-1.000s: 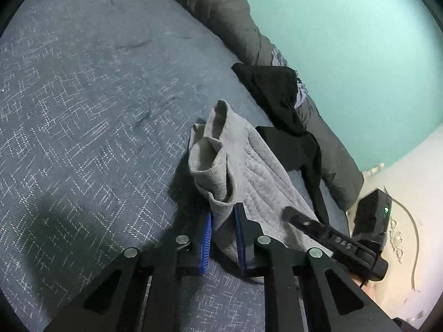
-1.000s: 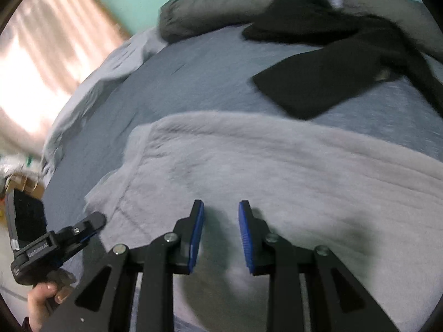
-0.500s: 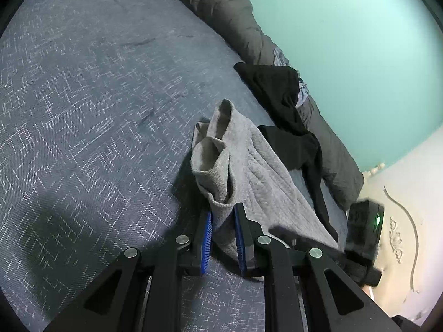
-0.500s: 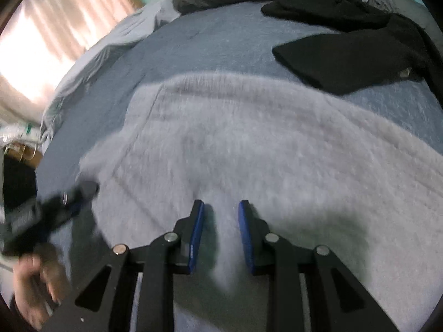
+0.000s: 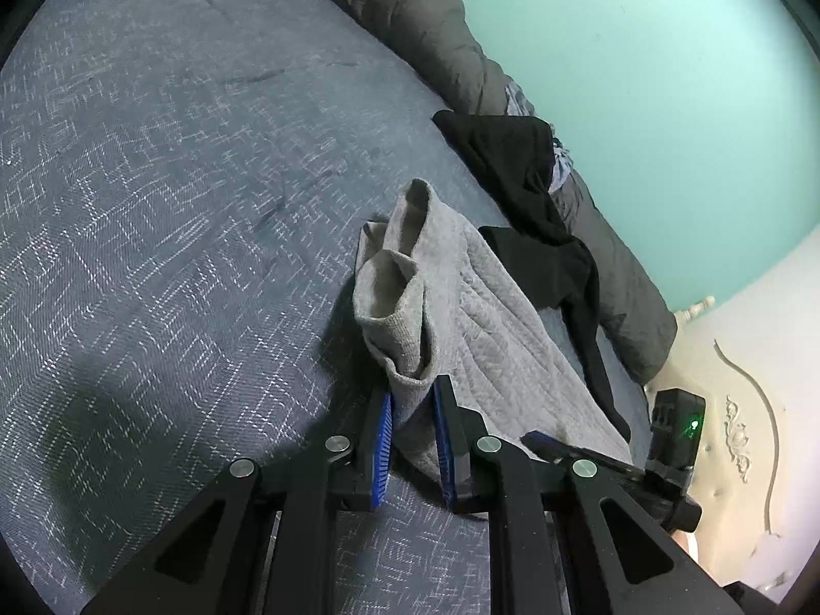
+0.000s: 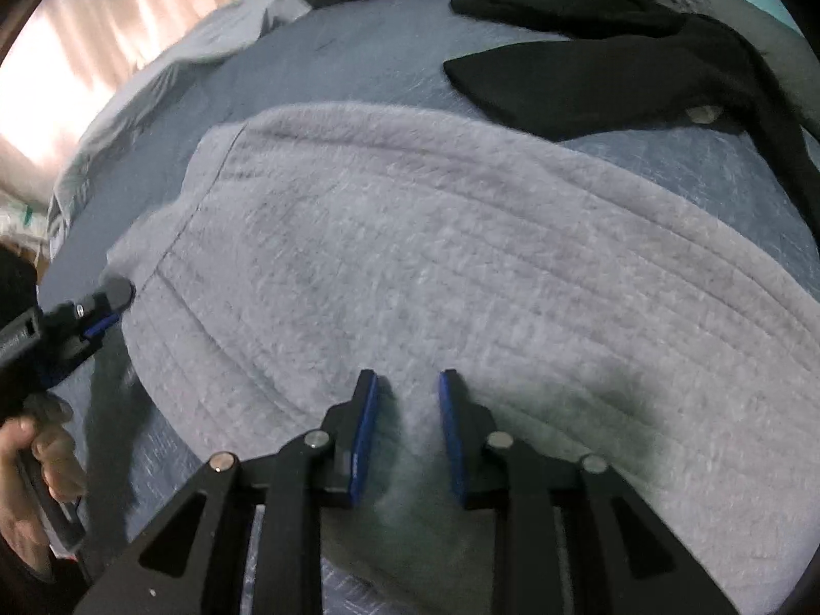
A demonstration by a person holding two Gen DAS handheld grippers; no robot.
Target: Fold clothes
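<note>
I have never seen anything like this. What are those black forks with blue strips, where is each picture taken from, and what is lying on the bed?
No robot here: a person holds a pair of hand-operated tongs in each hand, with a wide-angle camera mounted on each, looking forward along the fingers. One picture comes from the left tongs, the other from the right tongs. The blue strips are the gripping pads.

On the blue-grey bedcover lies a grey sweater. The left tongs pinch a bunched edge of it. The right tongs sit over the sweater's body with grey fabric between the pads, but that part is blurred, so I cannot tell whether they grip. Beyond lie a black garment and a dark grey quilt. The person's hand shows in the right camera's view.
</note>
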